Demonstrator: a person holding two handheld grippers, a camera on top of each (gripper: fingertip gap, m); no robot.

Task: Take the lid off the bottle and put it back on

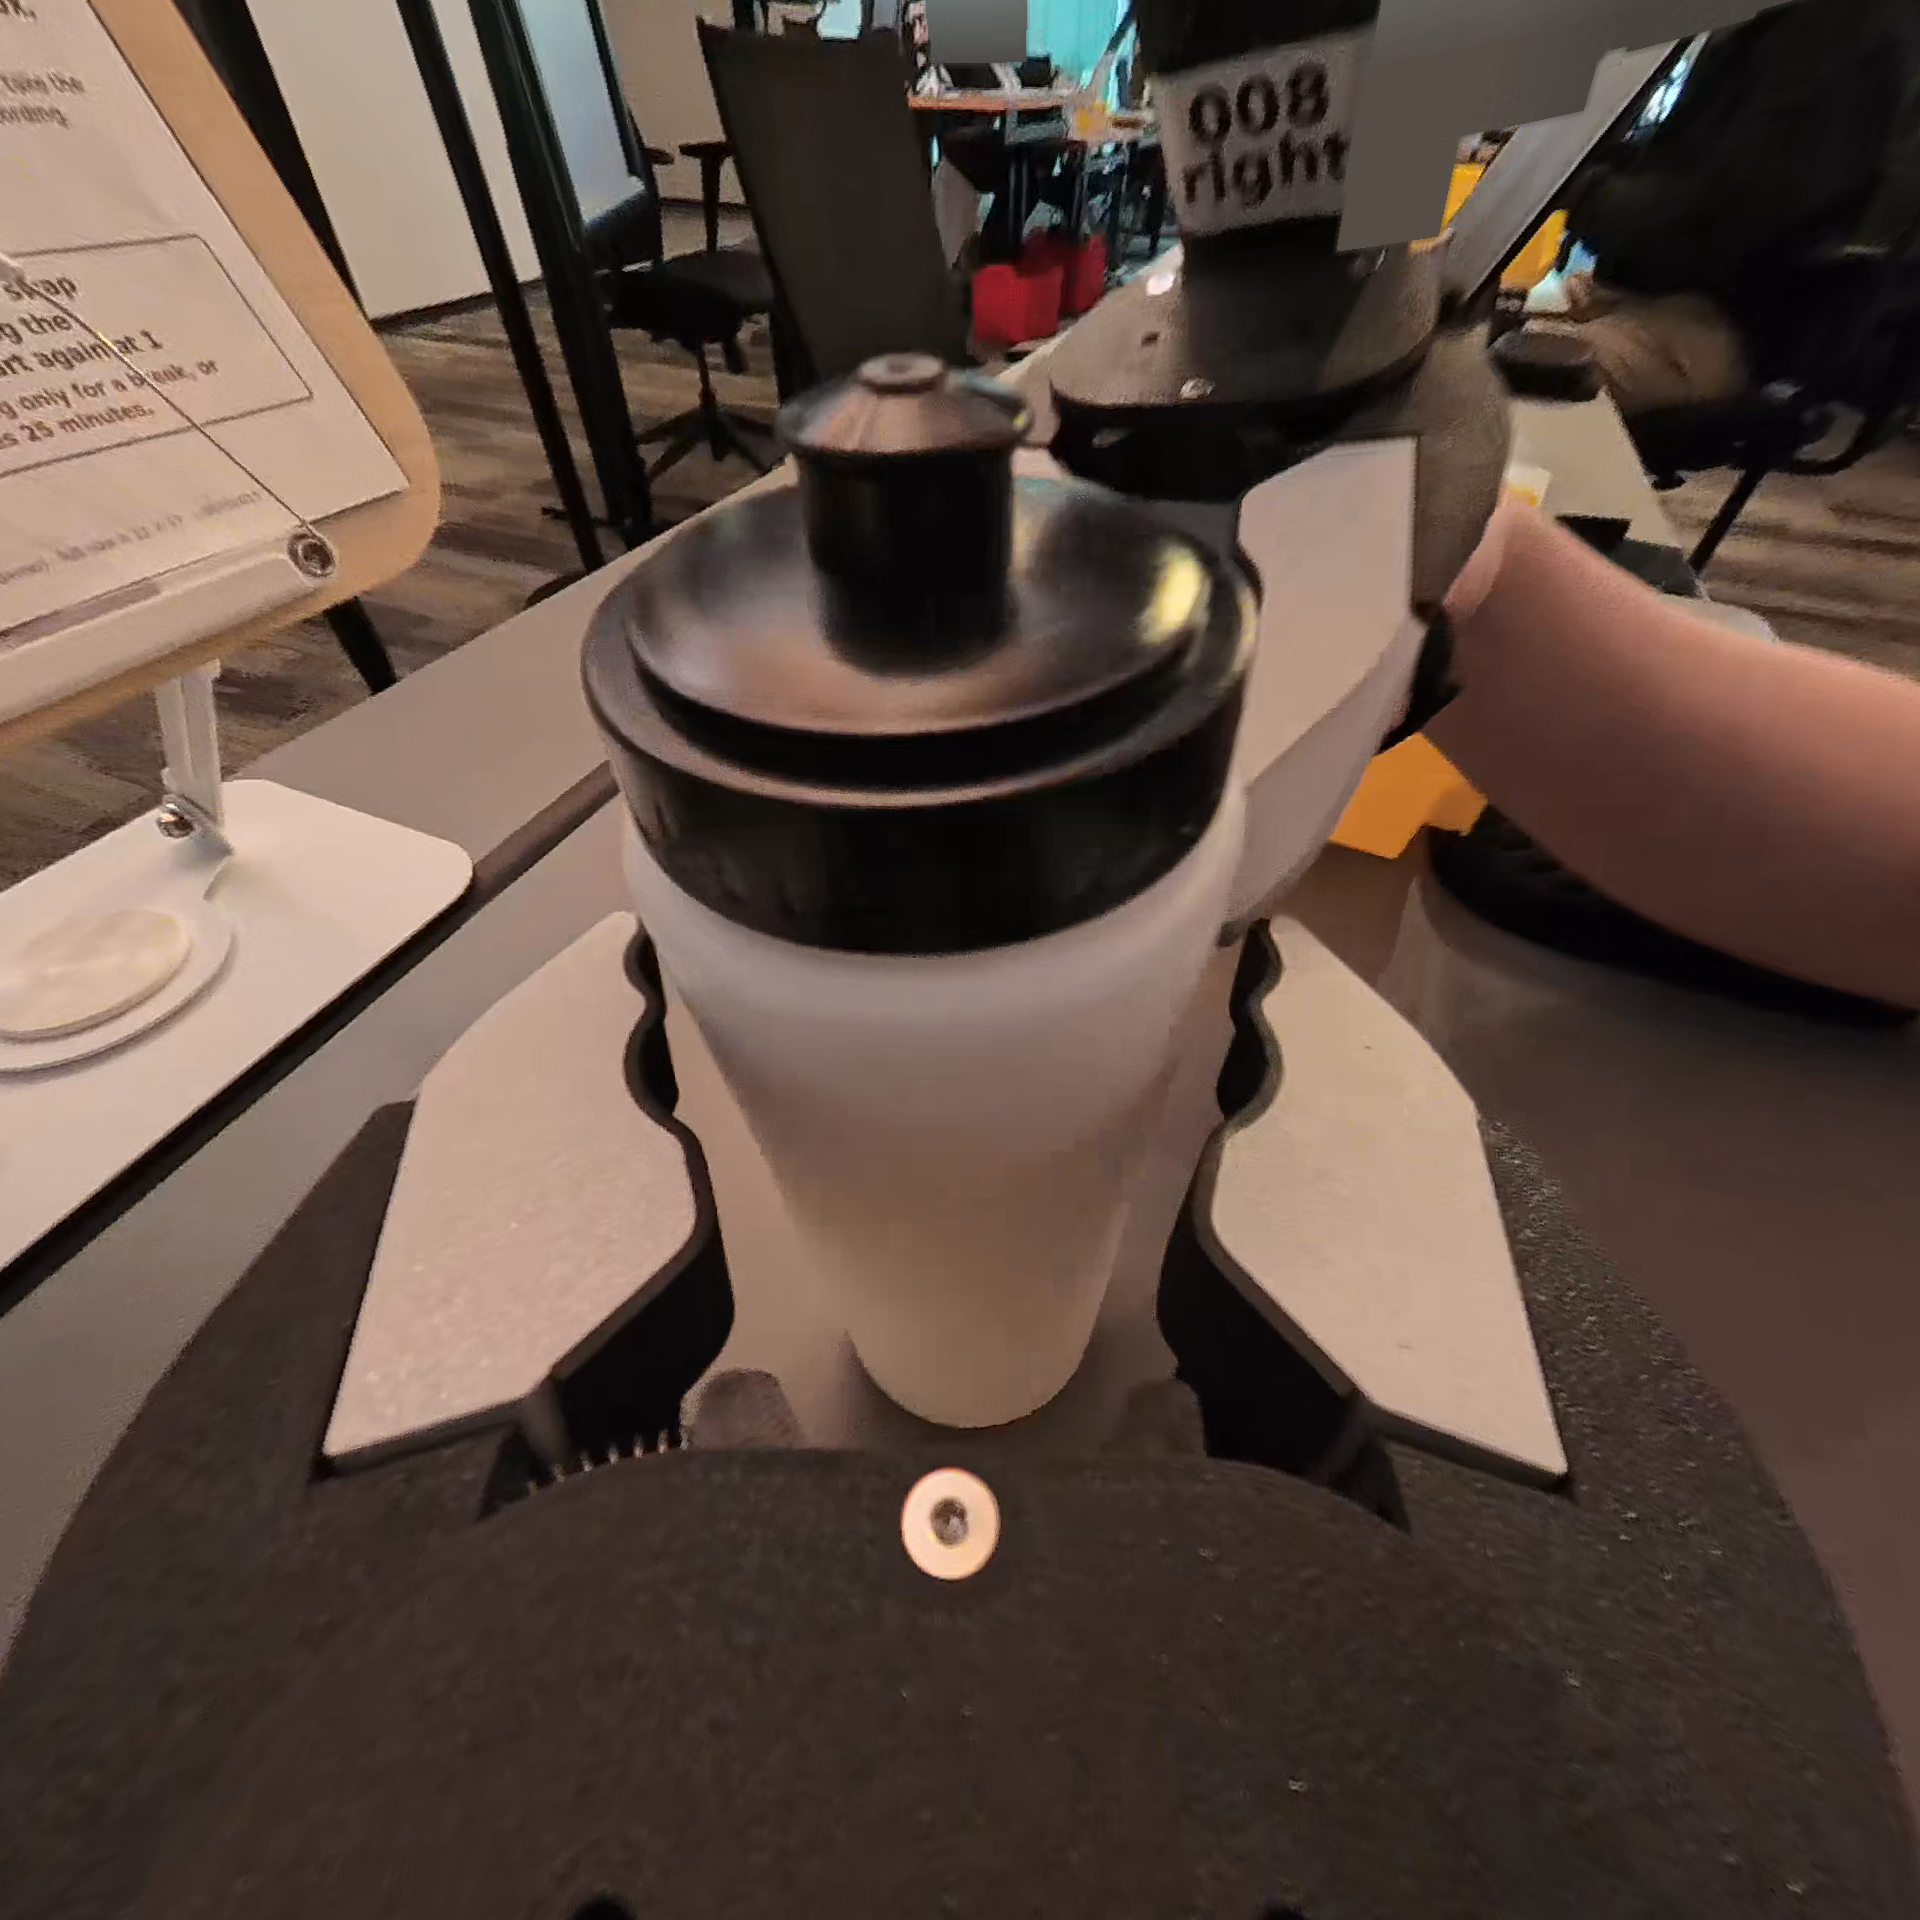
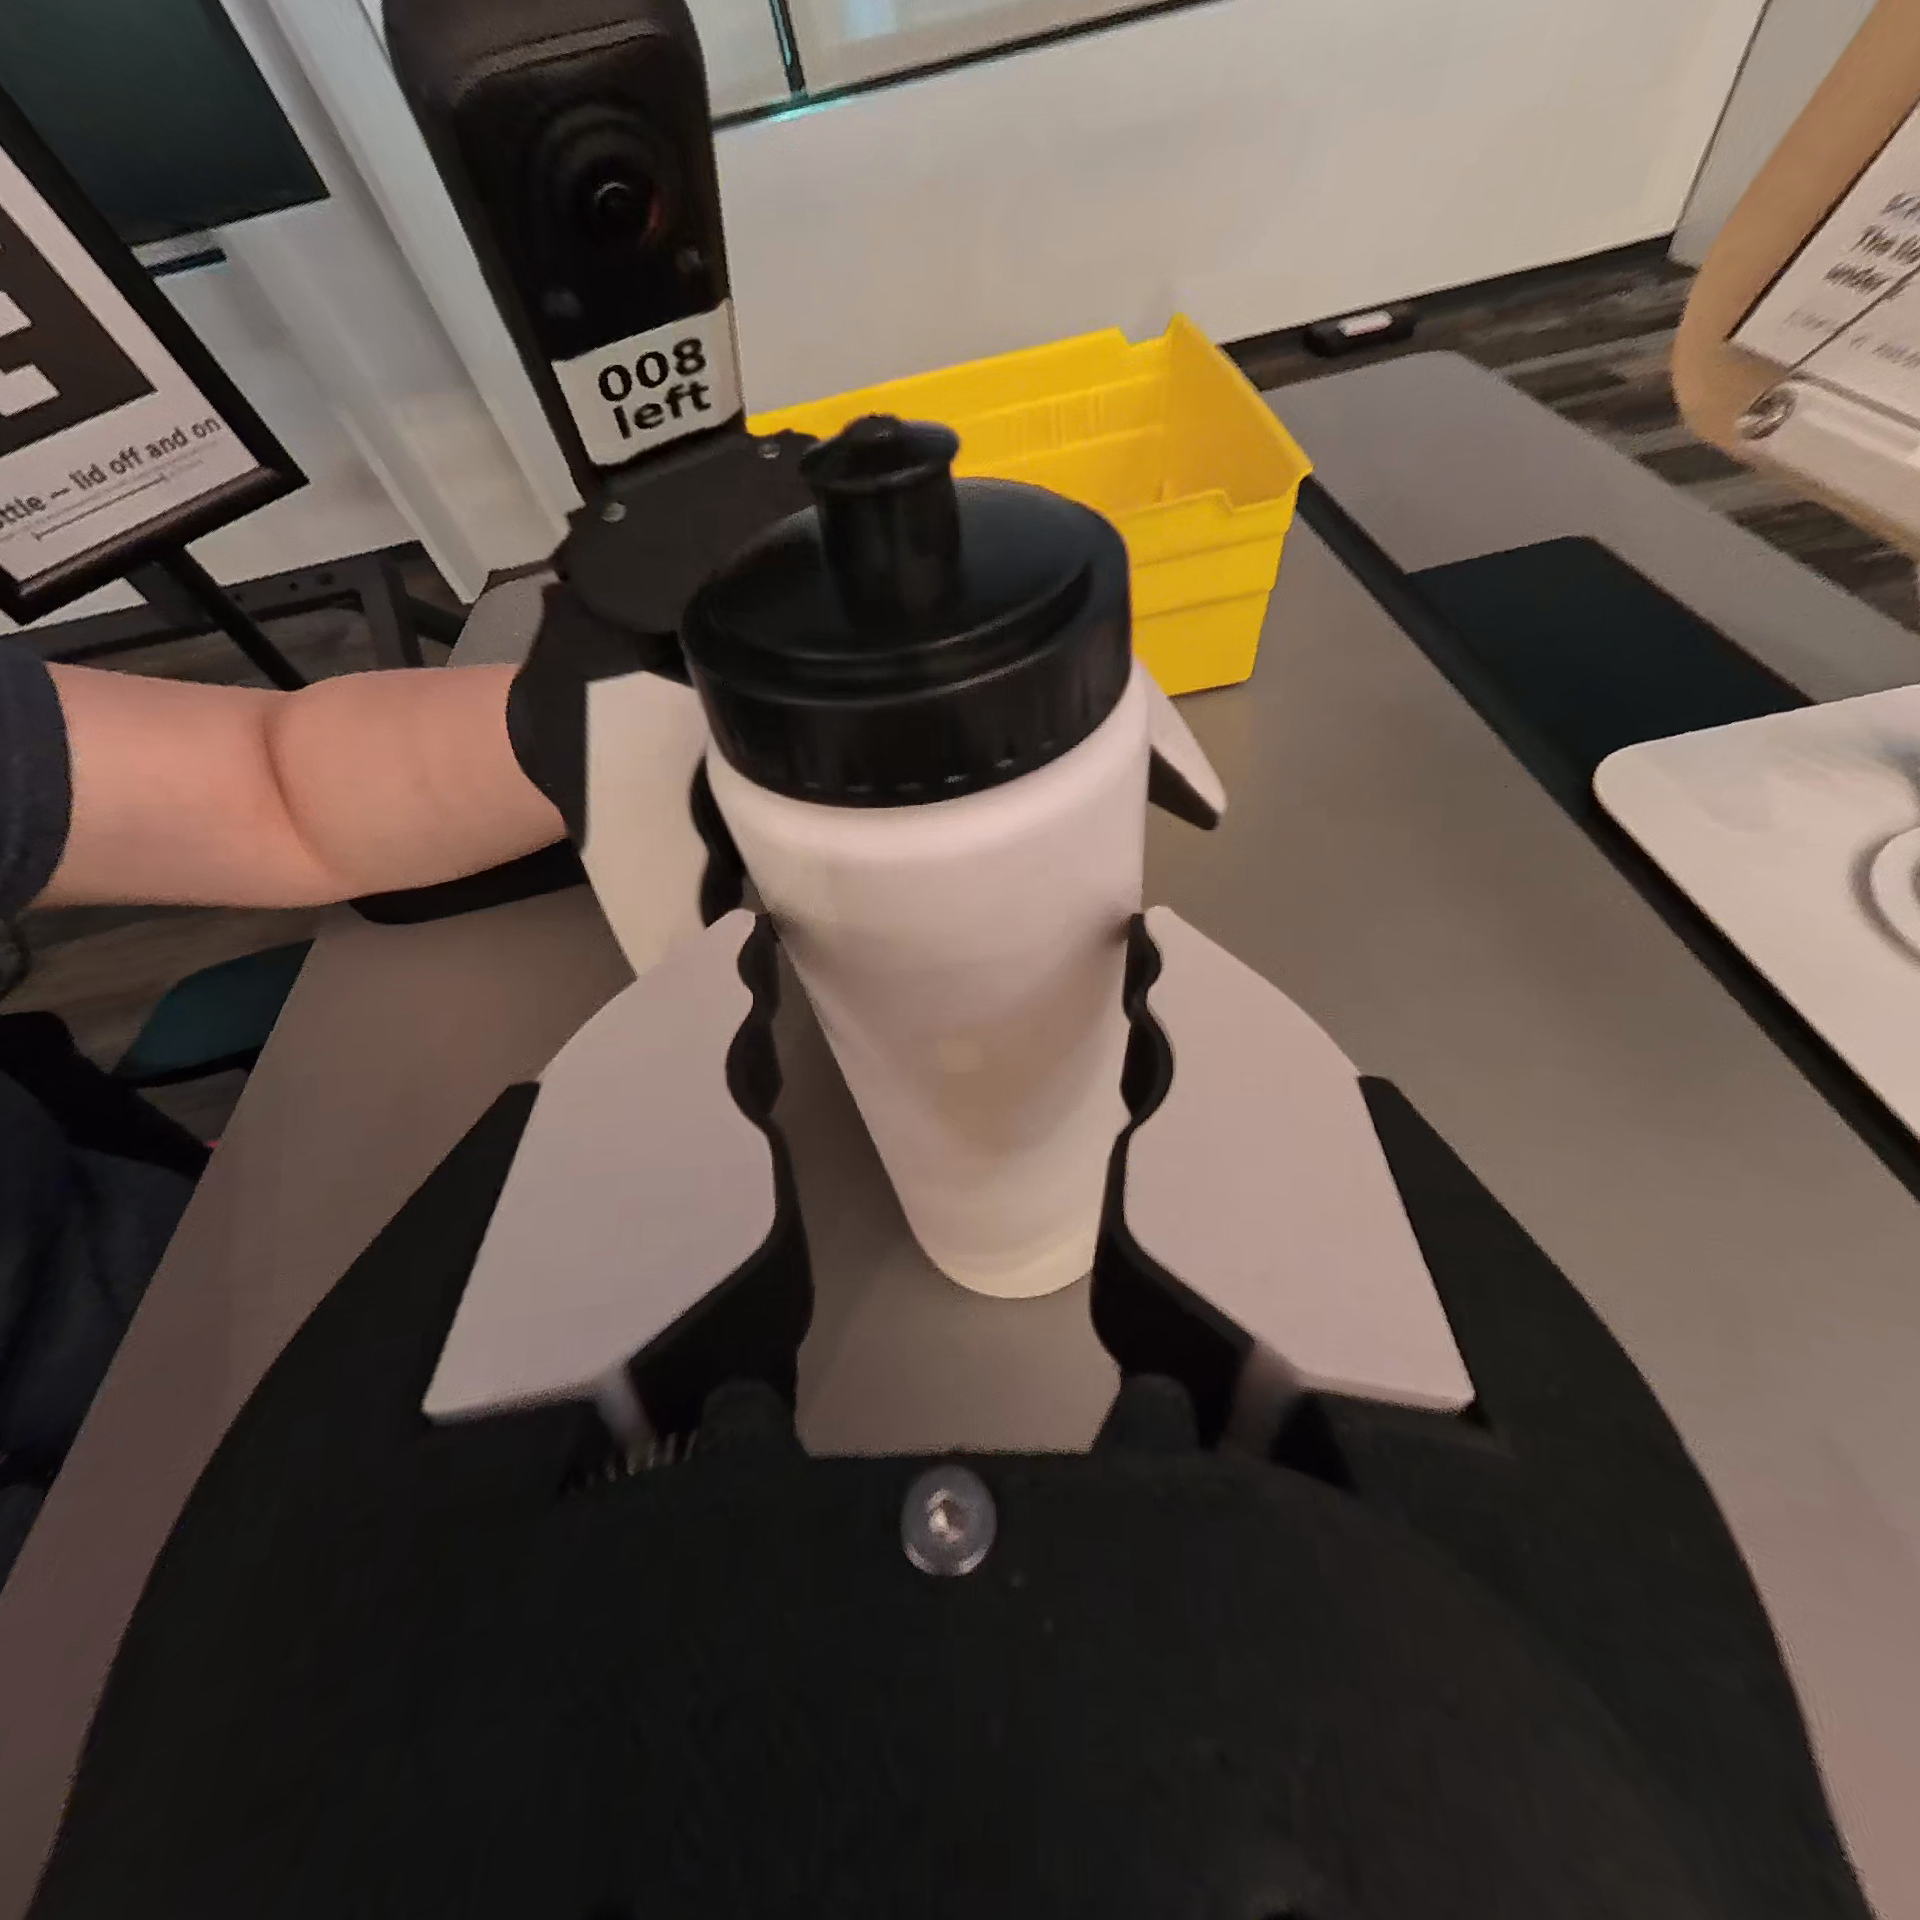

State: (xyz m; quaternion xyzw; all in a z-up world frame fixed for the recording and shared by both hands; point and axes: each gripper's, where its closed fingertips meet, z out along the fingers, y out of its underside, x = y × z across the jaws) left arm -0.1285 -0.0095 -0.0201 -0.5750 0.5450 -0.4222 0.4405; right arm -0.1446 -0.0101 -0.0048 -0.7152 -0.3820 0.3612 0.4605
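Note:
A white bottle (image 1: 935,1122) with a black screw lid (image 1: 914,748) and a black spout stands upright on the grey table (image 1: 1662,1195). My left gripper (image 1: 945,935) is shut on the bottle body just below the lid, and its pads press both sides. My right gripper (image 2: 951,925) faces it from the opposite side. It is shut on the same bottle (image 2: 956,987), with its tips on the body under the lid (image 2: 904,665). The right gripper's finger (image 1: 1320,644) shows beside the lid in the left wrist view. The left gripper's fingers (image 2: 639,810) flank the bottle in the right wrist view.
A yellow bin (image 2: 1174,499) stands on the table behind the bottle. A white stand base (image 1: 260,914) holds a board with a paper sheet (image 1: 156,343) to one side. A person's forearms (image 1: 1683,810) reach in beside the bottle. Office chairs stand beyond the table.

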